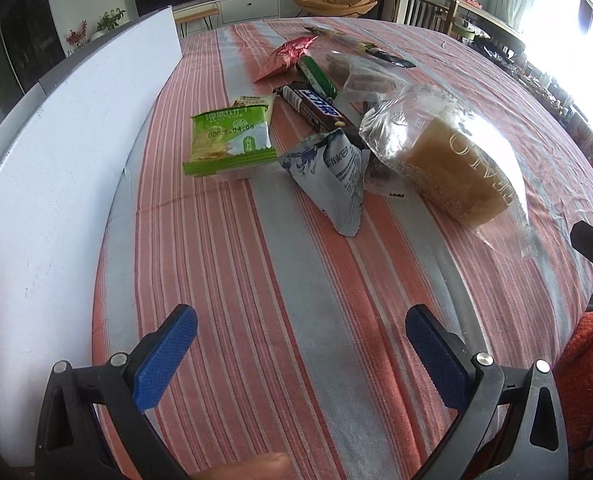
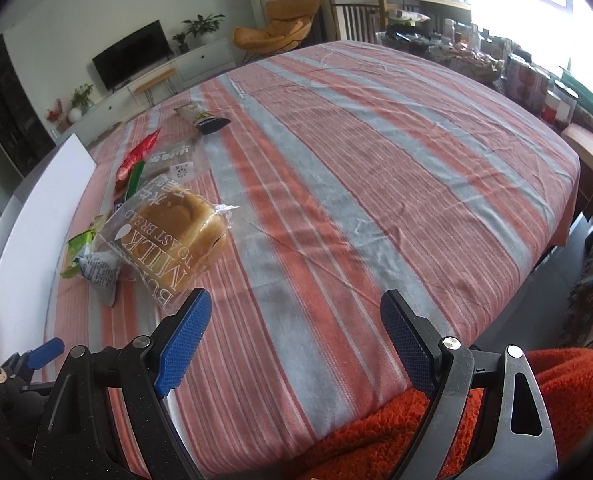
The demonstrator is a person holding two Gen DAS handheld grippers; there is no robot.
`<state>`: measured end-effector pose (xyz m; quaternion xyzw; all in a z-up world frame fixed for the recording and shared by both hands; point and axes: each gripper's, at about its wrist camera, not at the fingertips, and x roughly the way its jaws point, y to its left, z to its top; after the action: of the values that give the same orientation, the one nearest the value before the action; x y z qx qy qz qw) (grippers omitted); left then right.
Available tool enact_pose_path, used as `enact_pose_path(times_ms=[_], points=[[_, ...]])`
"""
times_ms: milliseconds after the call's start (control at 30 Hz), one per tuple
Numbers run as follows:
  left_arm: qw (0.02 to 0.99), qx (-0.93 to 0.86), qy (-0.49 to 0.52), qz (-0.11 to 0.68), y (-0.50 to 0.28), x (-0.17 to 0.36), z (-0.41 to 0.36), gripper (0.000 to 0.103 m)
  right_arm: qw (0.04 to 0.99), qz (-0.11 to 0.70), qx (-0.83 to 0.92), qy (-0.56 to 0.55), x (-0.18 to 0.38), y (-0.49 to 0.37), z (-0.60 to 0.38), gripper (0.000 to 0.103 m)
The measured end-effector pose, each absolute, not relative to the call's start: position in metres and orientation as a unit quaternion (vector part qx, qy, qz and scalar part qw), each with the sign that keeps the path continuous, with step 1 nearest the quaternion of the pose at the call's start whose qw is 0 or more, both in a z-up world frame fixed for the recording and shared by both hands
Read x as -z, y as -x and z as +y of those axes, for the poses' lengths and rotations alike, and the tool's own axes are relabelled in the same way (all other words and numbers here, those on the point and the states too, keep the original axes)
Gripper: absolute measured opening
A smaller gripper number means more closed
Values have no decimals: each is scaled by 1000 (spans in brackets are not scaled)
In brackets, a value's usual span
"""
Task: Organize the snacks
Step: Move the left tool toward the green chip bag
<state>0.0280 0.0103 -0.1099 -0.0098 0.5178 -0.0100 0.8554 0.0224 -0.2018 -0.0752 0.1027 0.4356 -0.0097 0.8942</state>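
Note:
Snacks lie in a loose pile on the striped tablecloth [image 1: 256,280]. A green cracker packet [image 1: 228,142], a dark chocolate bar [image 1: 316,108], a grey-blue triangular pack [image 1: 332,176], a bagged milk toast loaf [image 1: 456,160], a red foil pack [image 1: 288,56] and a green stick pack [image 1: 316,76] show in the left wrist view. My left gripper [image 1: 300,332] is open and empty, short of the pile. My right gripper [image 2: 296,320] is open and empty, just right of the loaf [image 2: 176,236]. A dark wrapper [image 2: 208,120] lies further back.
A white board or box wall [image 1: 56,160] stands along the left side of the table. An orange-red fuzzy cloth [image 2: 496,420] lies at the near edge. The table's right edge [image 2: 568,208] drops to the floor; cluttered shelves and chairs stand beyond.

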Motion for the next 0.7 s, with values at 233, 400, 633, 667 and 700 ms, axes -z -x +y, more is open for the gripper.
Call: enact_pose_path(times_ms=[233,400,633,667,700], points=[[858,4,5,513,-27,112,11,103,888,446,8,-110,79,-26,-205,89],[859,-1,8,511,-28,112,11,103,873,474,5,-118,87,-35,-207,89],[859,-5,10,512,-29,112,11,103,854,506,5,-121,102,-61,-200,89],[858,-5,10,513,-30,112,11,103,857,501,10,-118,102,-63,-198,89],[858,-5,9,514,-30,112,11,103,859,498,11,-116,103,-65,-196,89]])
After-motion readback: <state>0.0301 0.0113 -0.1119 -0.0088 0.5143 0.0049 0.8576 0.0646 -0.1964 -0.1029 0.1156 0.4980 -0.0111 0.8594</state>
